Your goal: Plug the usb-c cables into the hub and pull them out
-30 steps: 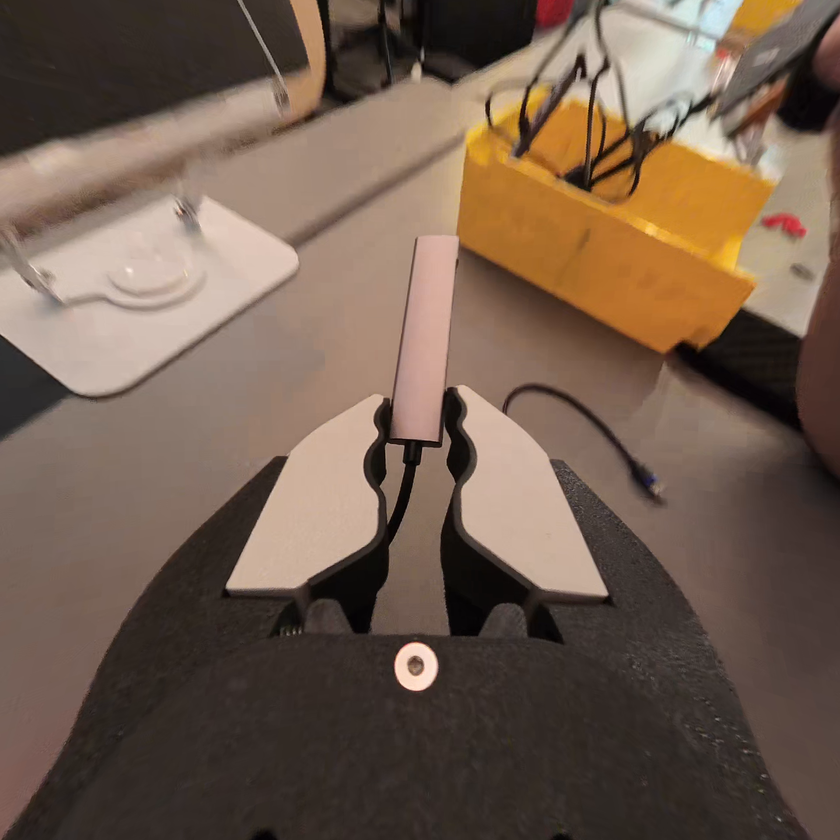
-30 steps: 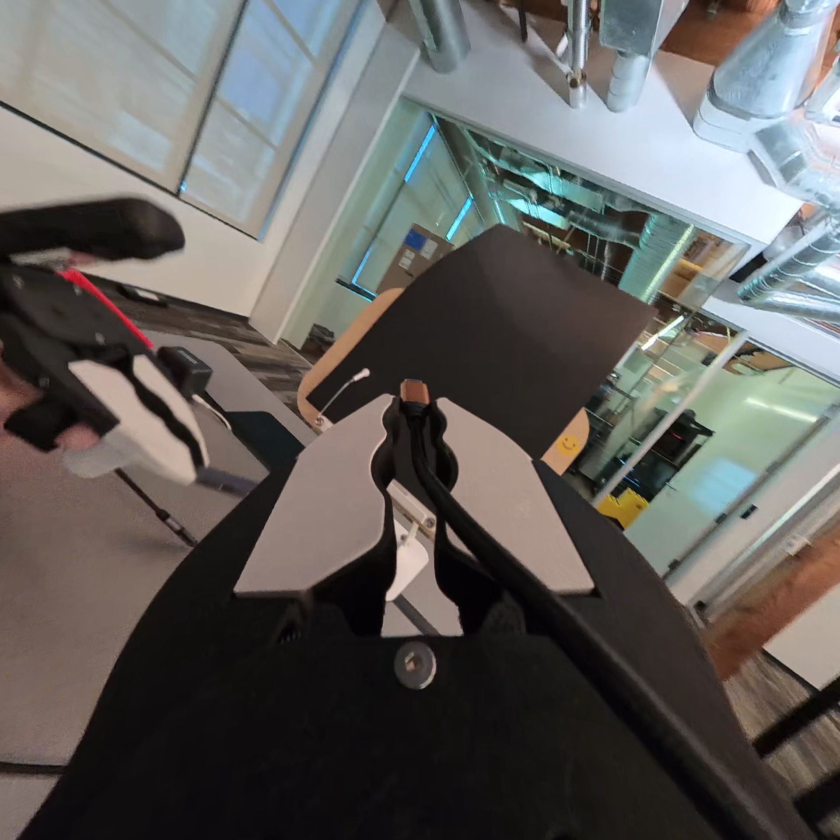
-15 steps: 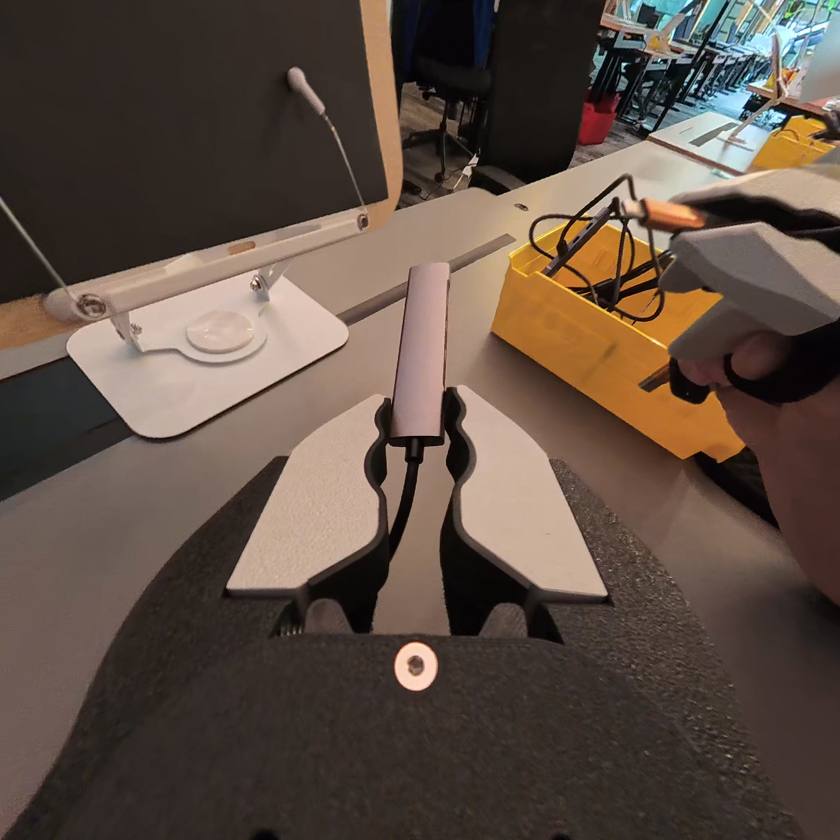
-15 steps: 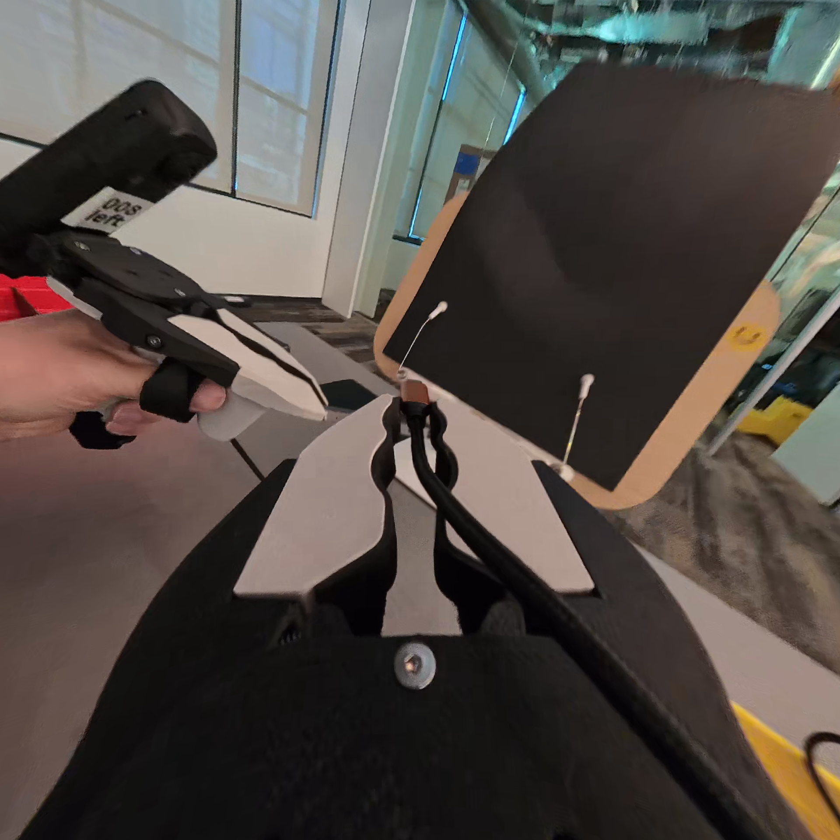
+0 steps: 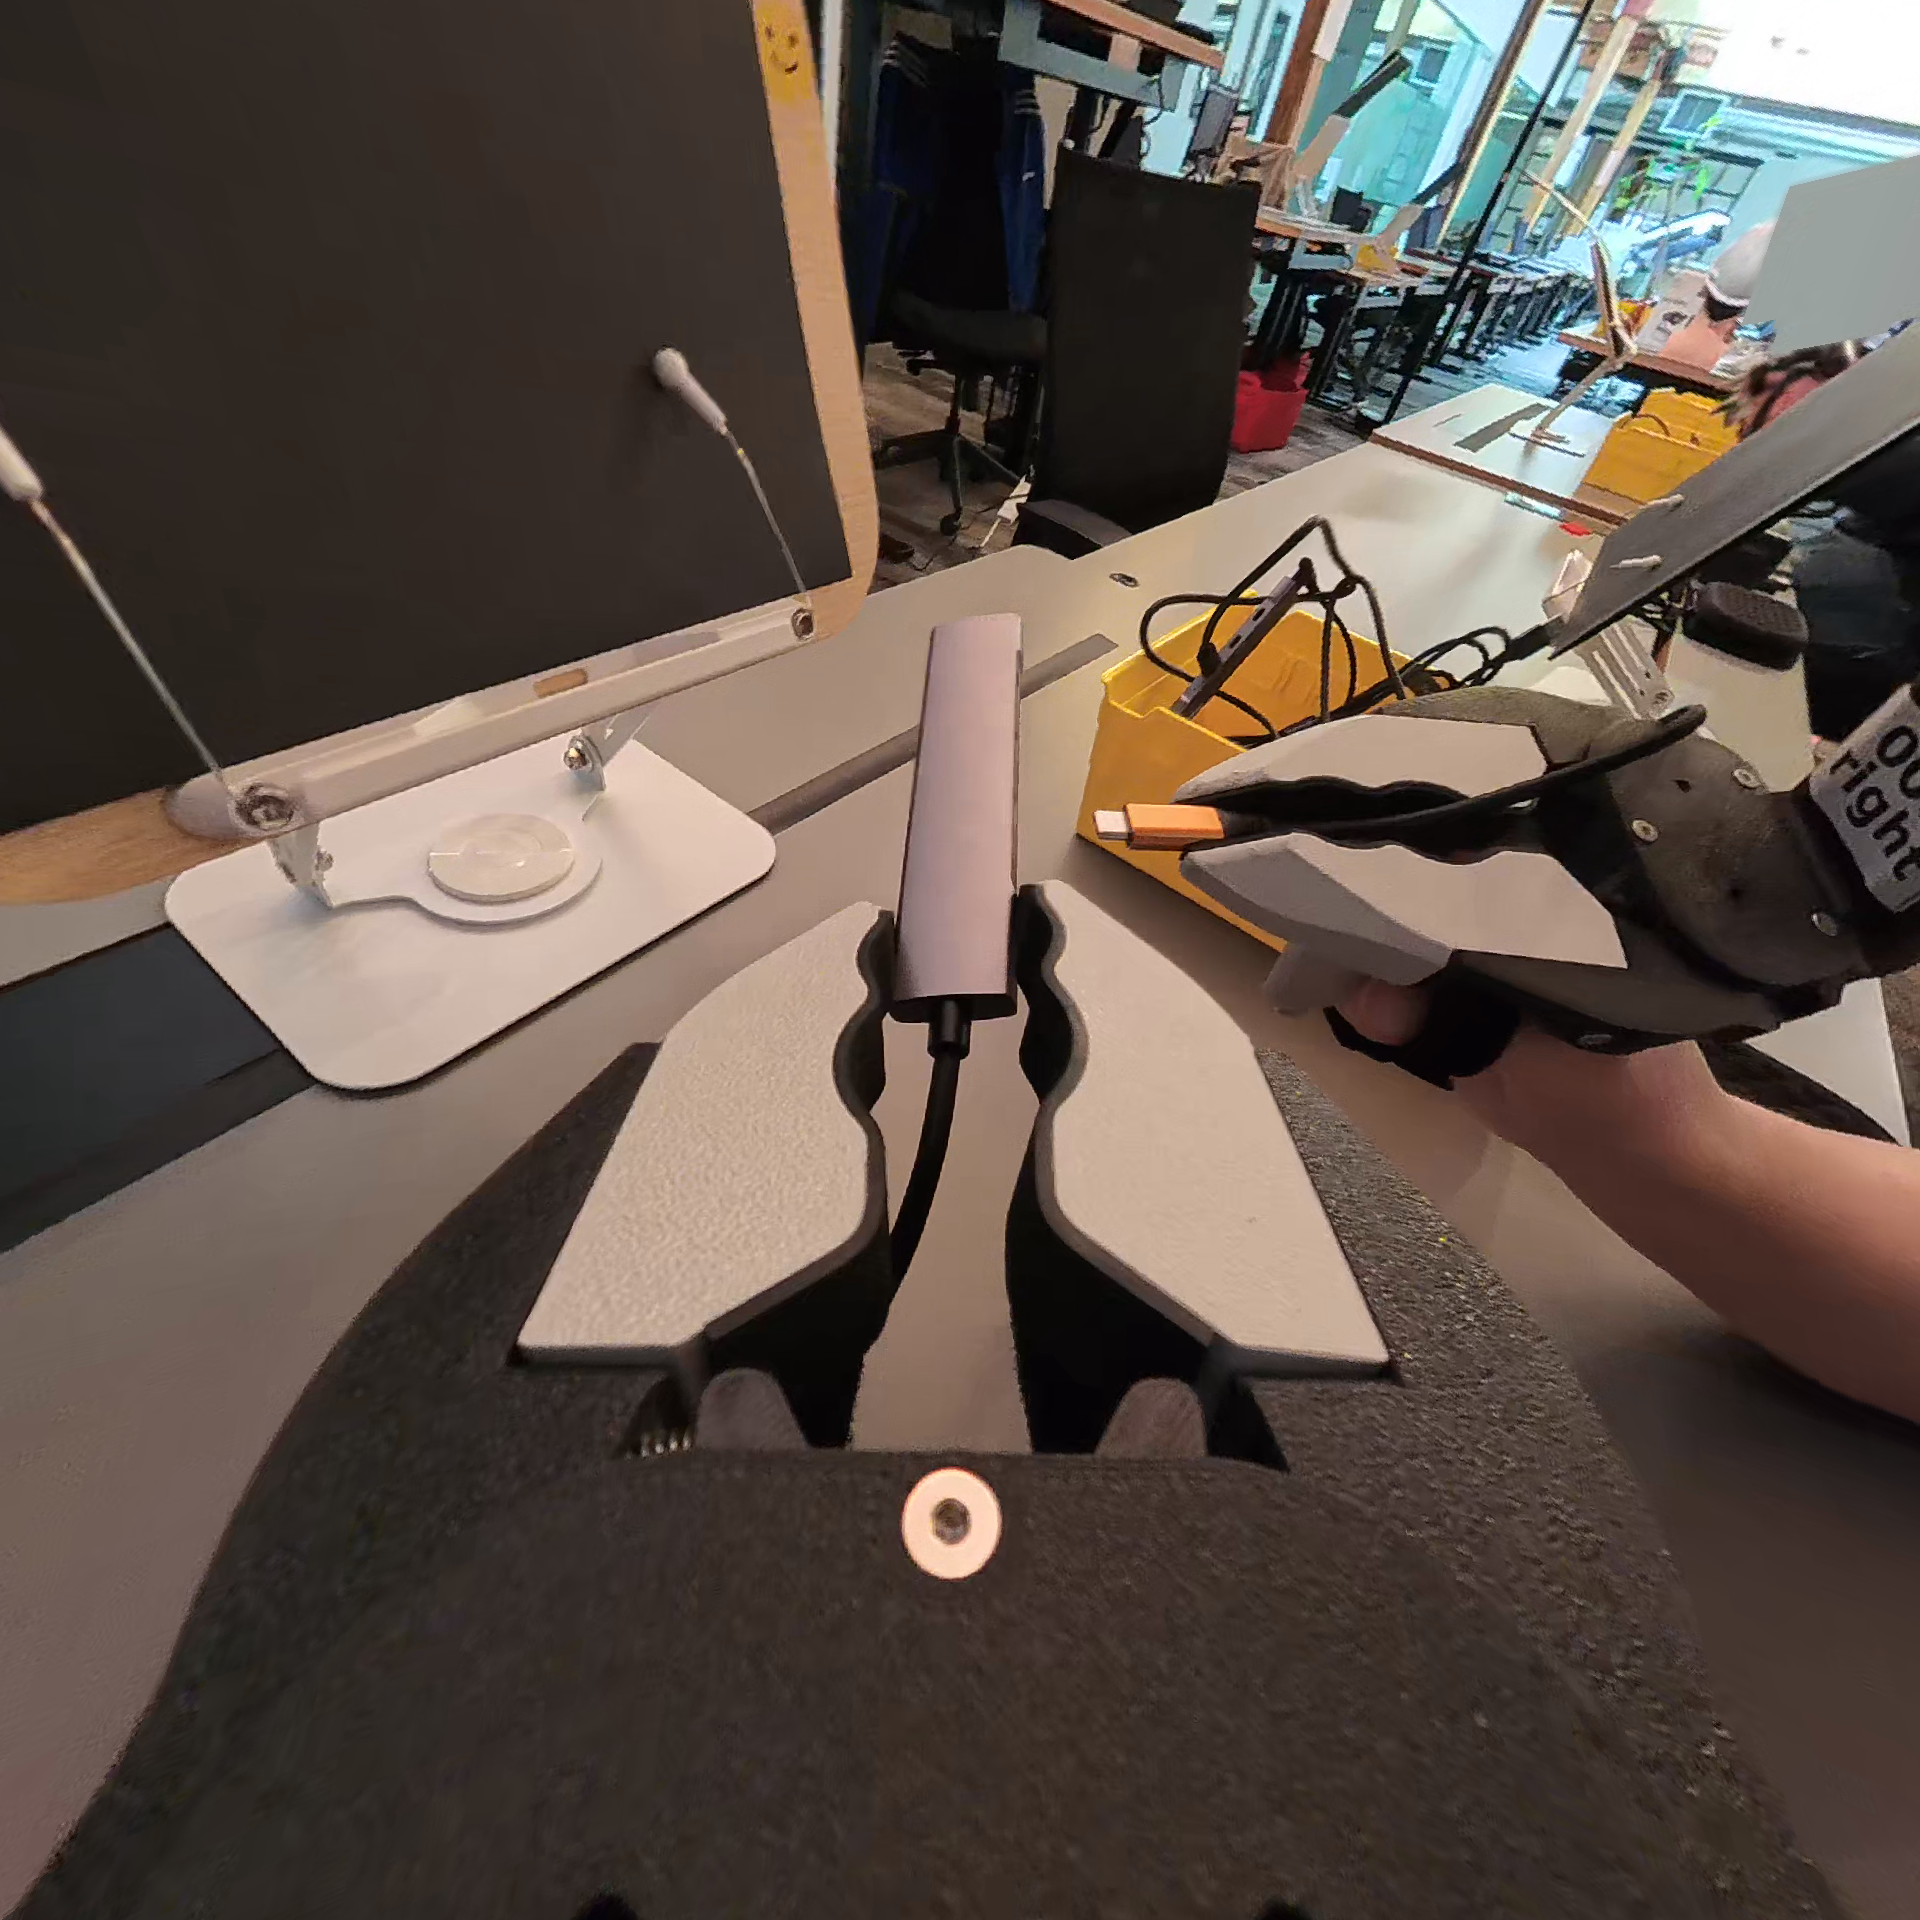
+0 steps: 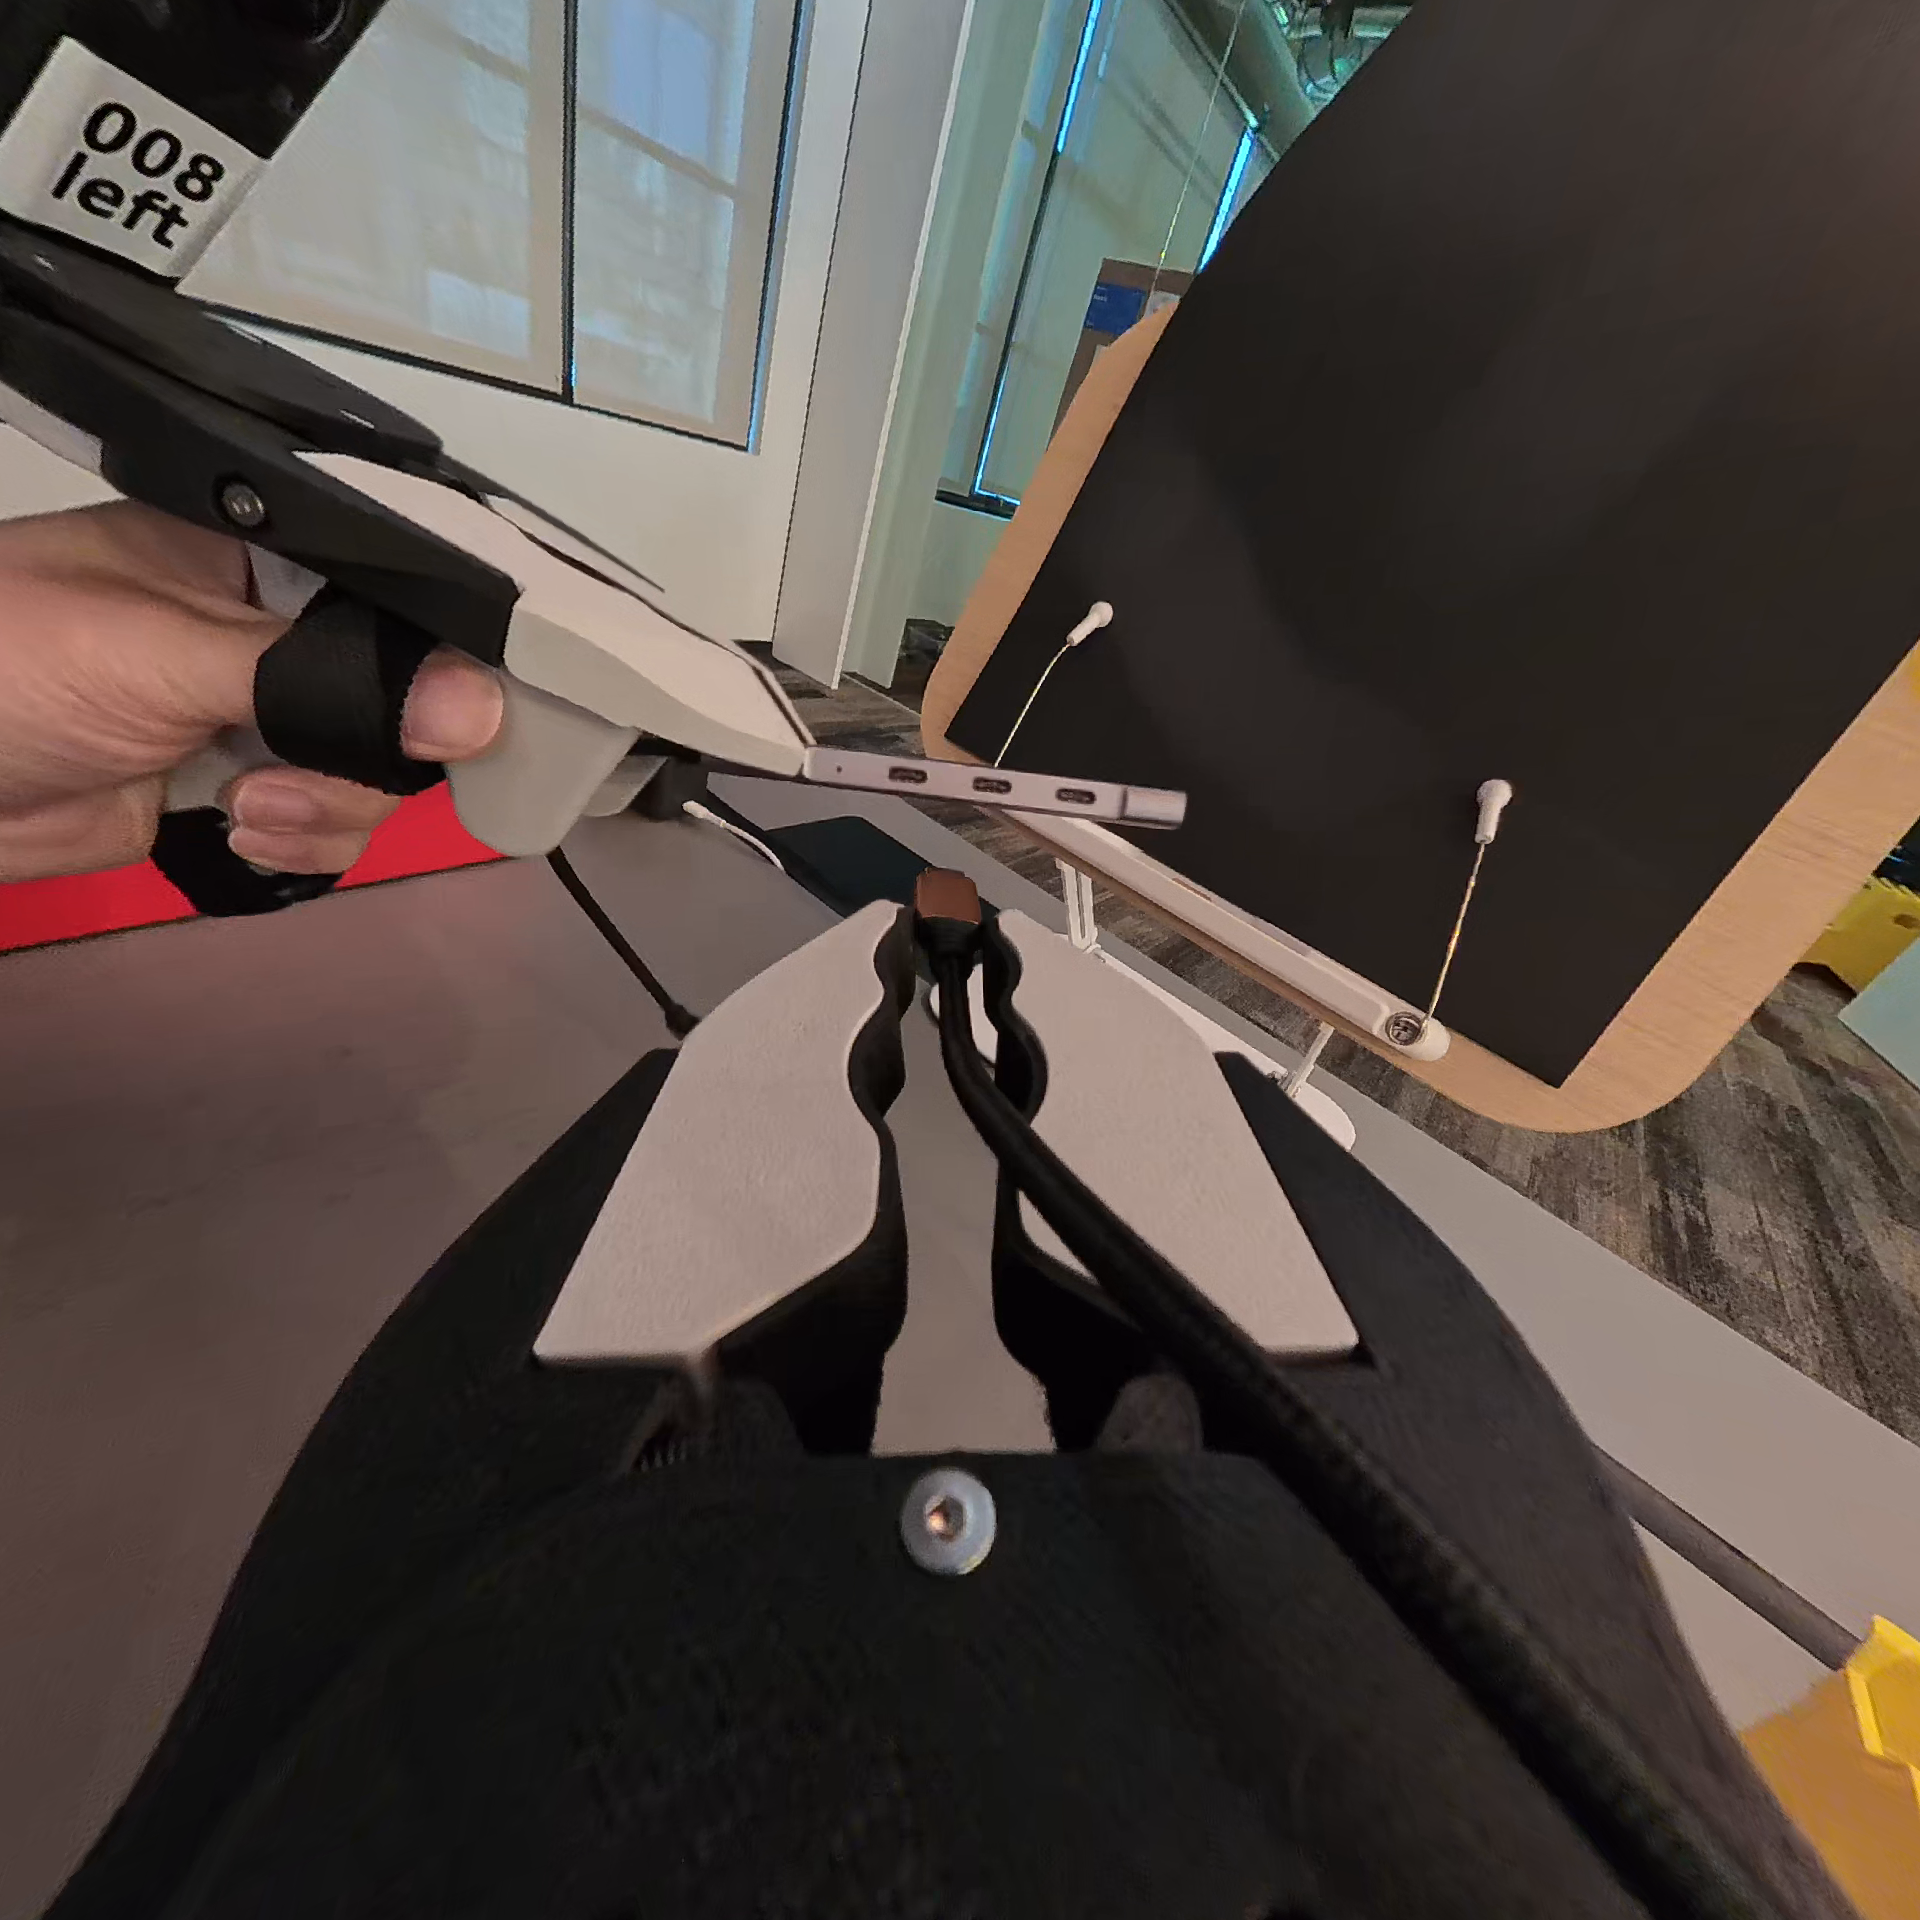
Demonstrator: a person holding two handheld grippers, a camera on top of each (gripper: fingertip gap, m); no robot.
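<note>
A black board on a white stand (image 5: 468, 925) rises just beyond the hub (image 5: 961, 821), which the left gripper (image 5: 954, 935) clamps above the grey counter (image 5: 208, 1299). The right gripper (image 6: 948, 930) pinches a usb-c cable (image 6: 1049, 1143) near the hub's side ports, apart from them. A yellow bin (image 5: 1153, 769) holds tangled black cables (image 5: 1309, 644).

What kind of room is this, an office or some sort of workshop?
Probably an open-plan office or lab workspace. Rows of desks run far back, an office chair stands behind the grey table, and a yellow bin of tangled cables sits on it.
</note>
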